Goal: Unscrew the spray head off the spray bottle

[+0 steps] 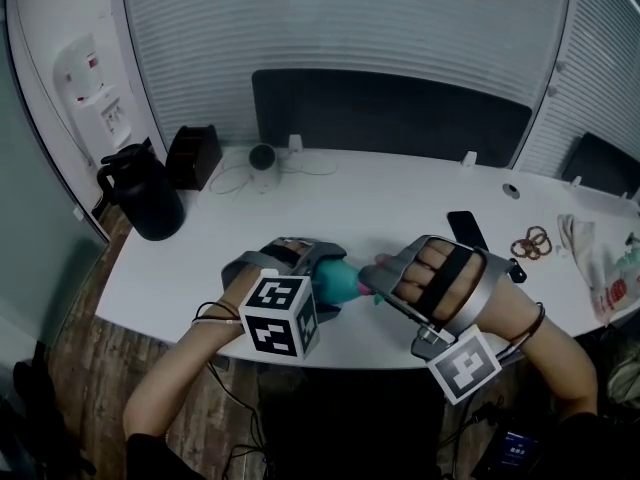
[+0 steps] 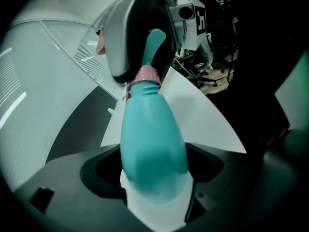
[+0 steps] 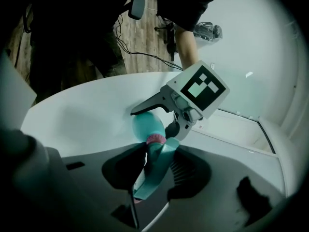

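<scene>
left gripper point(image 2: 154, 172) grips spray bottle point(image 2: 152, 129) horizontally; right gripper point(image 3: 157, 170) clasps spray head point(image 3: 153, 180).

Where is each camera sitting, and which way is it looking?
Head view: on the person's head, looking down at the table; forearms, left gripper and right gripper show.
Left gripper view: rides the left gripper, looks along its jaws clamping the spray bottle.
Right gripper view: rides the right gripper, looks along its jaws holding the spray head.
Shared: both gripper views show the bottle's pink collar.
</scene>
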Demonstrator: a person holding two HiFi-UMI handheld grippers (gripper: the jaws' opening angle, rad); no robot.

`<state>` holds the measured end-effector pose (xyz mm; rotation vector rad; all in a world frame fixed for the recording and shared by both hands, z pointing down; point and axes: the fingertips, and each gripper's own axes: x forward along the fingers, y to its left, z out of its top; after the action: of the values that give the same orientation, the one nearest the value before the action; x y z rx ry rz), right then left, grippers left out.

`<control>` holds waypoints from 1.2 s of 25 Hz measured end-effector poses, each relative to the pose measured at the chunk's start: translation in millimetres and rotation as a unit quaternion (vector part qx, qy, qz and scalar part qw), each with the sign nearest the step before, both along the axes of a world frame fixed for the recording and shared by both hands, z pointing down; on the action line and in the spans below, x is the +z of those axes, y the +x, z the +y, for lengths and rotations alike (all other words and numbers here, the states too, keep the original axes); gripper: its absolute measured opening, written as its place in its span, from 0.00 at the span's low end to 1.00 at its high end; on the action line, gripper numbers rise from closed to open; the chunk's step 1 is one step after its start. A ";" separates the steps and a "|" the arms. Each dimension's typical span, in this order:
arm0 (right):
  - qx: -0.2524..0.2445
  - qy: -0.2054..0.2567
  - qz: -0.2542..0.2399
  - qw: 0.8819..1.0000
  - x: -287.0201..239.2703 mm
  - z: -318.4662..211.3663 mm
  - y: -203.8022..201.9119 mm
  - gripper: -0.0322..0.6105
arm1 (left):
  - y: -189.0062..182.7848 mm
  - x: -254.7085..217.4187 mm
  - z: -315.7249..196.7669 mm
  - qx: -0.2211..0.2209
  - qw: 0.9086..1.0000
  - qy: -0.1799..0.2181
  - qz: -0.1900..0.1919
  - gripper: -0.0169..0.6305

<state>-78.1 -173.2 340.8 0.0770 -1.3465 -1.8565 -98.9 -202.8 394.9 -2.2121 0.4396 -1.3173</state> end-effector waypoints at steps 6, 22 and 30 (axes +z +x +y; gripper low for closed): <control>0.001 0.013 -0.019 1.000 -22.4 -5.4 -6.8 0.26 | -3.2 -4.9 -7.2 -0.019 0.999 -0.004 0.036 0.63; 0.031 -0.149 -0.263 0.953 -74.2 -41.6 30.6 0.26 | -52.9 -33.9 -43.0 -0.102 0.982 0.058 0.148 0.63; 0.041 -0.204 -0.336 0.919 -80.1 -56.4 50.7 0.26 | -80.8 -46.7 -56.2 -0.149 0.964 0.073 0.208 0.63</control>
<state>-27.5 -229.6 260.7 0.5875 -2.1367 -1.4857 -179.7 -259.0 348.2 -2.3571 1.0268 -0.9083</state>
